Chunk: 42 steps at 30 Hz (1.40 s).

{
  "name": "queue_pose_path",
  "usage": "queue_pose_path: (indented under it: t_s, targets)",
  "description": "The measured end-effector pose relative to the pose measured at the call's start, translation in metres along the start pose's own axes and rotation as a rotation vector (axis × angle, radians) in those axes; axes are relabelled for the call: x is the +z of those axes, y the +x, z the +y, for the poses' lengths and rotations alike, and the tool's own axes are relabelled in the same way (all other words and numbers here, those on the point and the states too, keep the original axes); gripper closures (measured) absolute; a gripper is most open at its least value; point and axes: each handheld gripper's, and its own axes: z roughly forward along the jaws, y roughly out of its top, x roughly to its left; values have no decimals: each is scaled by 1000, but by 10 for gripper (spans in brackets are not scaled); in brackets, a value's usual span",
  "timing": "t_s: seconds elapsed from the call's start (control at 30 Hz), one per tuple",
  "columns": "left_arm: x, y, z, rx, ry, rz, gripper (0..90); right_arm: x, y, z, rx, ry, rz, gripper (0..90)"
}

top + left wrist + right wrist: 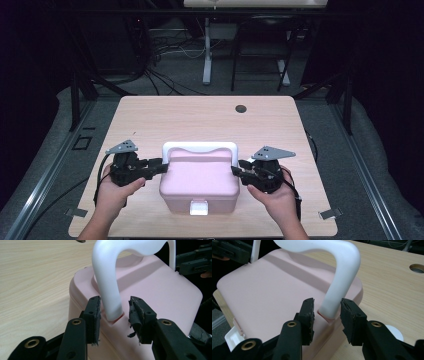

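A pale pink box (pixel 200 182) with a white latch (pixel 199 207) at its front sits near the table's front edge. Its white arched handle (pixel 200 146) stands raised over the lid. My left gripper (pixel 162 167) reaches in from the left. In the left gripper view its jaws (pixel 113 312) straddle the foot of one handle (pixel 107 277) leg, with a gap at the right pad. My right gripper (pixel 239 169) comes in from the right. Its jaws (pixel 327 312) bracket the other handle (pixel 342 272) leg loosely, a gap at the left pad. Both are open.
The wooden table (pixel 200 115) has a round cable hole (pixel 241 108) at the far right. Bare tabletop lies beyond the box. Desk legs, a chair and cables stand on the dark floor behind the table.
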Motion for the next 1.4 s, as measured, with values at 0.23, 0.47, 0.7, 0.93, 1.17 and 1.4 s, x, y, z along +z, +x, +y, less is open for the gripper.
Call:
queue_pose_path:
  t_s: [0.23,0.47,0.7,0.93,1.17,1.4]
  targets:
    - [4,1,3,-8,-9,10,646,4,-5,2,21,-8,-6,645]
    - [6,1,4,-1,-23,25,677,8,-7,4,36,-16,11,651]
    - [5,-4,2,21,-29,35,712,7,-3,3,8,-22,-1,689]
    - [2,-6,0,24,-33,36,734,3,0,1,5,-31,-7,726]
    - [0,-8,-2,23,-29,34,736,1,2,0,8,-28,-1,735]
    - [-3,-9,-3,17,-19,26,736,-2,3,0,11,-26,17,738]
